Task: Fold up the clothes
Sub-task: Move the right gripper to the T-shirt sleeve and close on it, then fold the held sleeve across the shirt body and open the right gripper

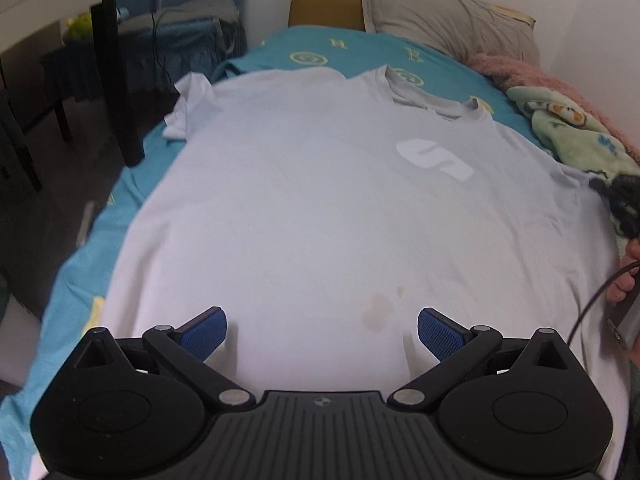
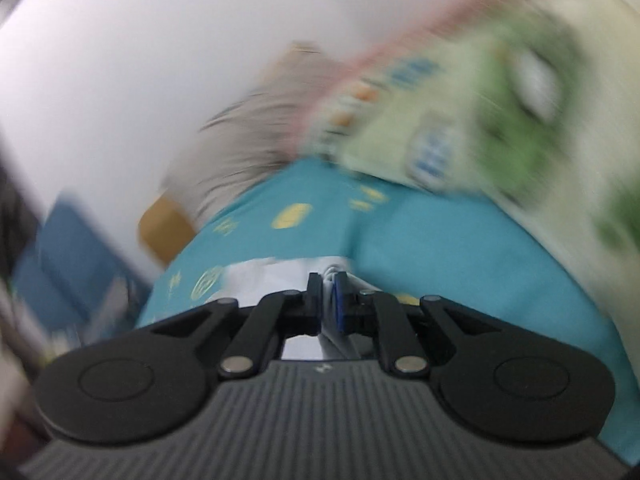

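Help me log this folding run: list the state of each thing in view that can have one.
Large white cotton T-shirt: spread flat, face up, not yet folded; one edge pinched.
Left hand-held gripper: open, over the shirt's hem, holding nothing.
Right hand-held gripper: shut on white cloth.
Grey fabric pillow: lying at the bed's head.

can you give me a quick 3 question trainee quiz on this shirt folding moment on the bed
1. True or false: the left gripper is open above the white t-shirt.
2. What does the right gripper pinch? A) pillow B) white fabric C) green blanket
3. What colour is the bed sheet?

Key: 1 true; 2 B; 3 teal with yellow prints.
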`<action>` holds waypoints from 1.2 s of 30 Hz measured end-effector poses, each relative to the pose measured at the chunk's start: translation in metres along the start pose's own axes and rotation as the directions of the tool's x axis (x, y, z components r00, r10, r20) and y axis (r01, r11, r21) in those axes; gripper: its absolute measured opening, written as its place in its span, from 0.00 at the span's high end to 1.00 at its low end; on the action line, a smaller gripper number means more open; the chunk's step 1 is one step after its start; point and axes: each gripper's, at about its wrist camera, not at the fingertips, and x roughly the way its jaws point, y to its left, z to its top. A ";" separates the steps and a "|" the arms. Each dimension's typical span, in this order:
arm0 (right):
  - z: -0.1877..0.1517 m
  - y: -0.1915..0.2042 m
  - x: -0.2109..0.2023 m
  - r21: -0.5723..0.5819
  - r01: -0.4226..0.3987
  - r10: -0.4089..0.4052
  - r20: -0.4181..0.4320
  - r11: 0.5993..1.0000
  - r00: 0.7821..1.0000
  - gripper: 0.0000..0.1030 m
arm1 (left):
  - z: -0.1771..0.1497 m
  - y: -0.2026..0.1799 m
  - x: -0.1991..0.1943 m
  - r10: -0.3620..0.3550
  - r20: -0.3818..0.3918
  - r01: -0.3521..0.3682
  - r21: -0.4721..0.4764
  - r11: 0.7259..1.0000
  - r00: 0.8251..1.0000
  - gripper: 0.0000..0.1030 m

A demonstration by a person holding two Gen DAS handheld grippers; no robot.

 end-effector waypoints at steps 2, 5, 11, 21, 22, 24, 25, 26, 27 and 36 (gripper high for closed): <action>-0.012 0.037 0.002 -0.153 -0.074 0.069 -0.035 0.986 0.997 0.91 | 0.001 0.001 -0.002 0.016 0.010 -0.016 0.004 1.000 1.000 0.00; -0.041 0.087 0.010 -0.344 -0.180 0.143 -0.131 0.922 0.981 0.90 | 0.003 0.005 -0.006 0.052 0.030 -0.052 -0.008 0.999 0.998 0.03; -0.089 0.125 0.026 -0.437 -0.253 0.122 -0.307 0.863 0.944 0.87 | 0.014 0.015 -0.015 0.101 0.099 -0.099 -0.024 0.995 0.990 0.05; -0.053 0.120 -0.044 -0.332 -0.237 0.152 -0.261 0.913 0.953 0.17 | 0.016 0.003 -0.030 0.071 0.192 -0.086 0.068 0.994 0.979 0.05; -0.048 0.120 -0.058 -0.345 -0.218 0.142 -0.233 0.913 0.962 0.17 | 0.016 0.002 -0.031 0.058 0.189 -0.074 0.077 0.994 0.980 0.05; -0.035 0.121 -0.085 -0.347 -0.185 0.126 -0.187 0.920 0.974 0.17 | 0.014 0.002 -0.038 0.034 0.202 -0.052 0.088 0.995 0.979 0.05; -0.028 0.121 -0.099 -0.344 -0.171 0.118 -0.167 0.923 0.979 0.17 | 0.014 0.002 -0.044 0.025 0.218 -0.047 0.093 0.995 0.976 0.05; -0.022 0.122 -0.113 -0.340 -0.157 0.112 -0.149 0.927 0.983 0.17 | 0.013 0.003 -0.049 0.018 0.233 -0.043 0.100 0.994 0.972 0.05; -0.017 0.123 -0.127 -0.332 -0.147 0.108 -0.134 0.932 0.985 0.17 | 0.011 0.003 -0.053 0.012 0.244 -0.040 0.107 0.993 0.970 0.05; 0.015 0.138 -0.241 -0.300 -0.009 -0.031 -0.129 0.954 0.991 0.17 | -0.007 -0.002 -0.085 -0.067 0.267 0.013 0.200 0.980 0.961 0.05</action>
